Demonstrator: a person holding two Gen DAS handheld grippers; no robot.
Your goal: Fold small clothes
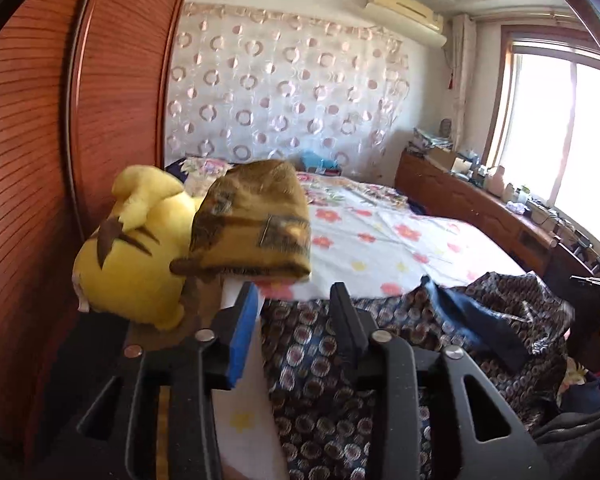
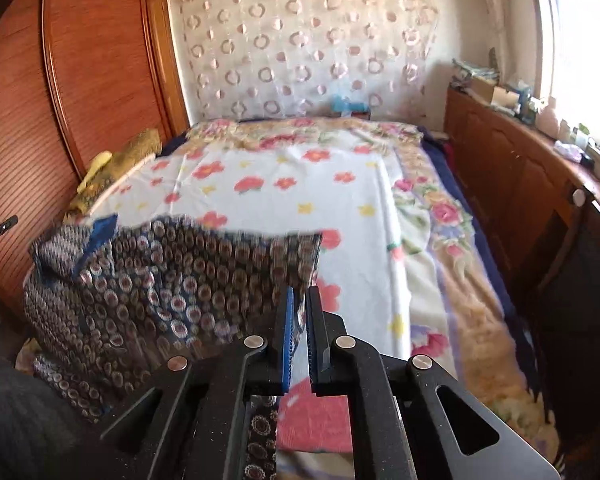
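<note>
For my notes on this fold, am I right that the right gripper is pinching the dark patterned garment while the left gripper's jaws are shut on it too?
Not quite: the left gripper is open, its jaws apart with nothing pinched, as the left wrist view shows. The right gripper does pinch the dark patterned garment.

A yellow plush toy (image 1: 132, 248) lies beside a folded brown blanket (image 1: 252, 220) on the flowered bedsheet (image 2: 300, 184).

left hand-held gripper (image 1: 296, 300): black, blue pad, silver screws | right hand-held gripper (image 2: 299, 312): same | sleeve (image 2: 24, 420): dark knit
</note>
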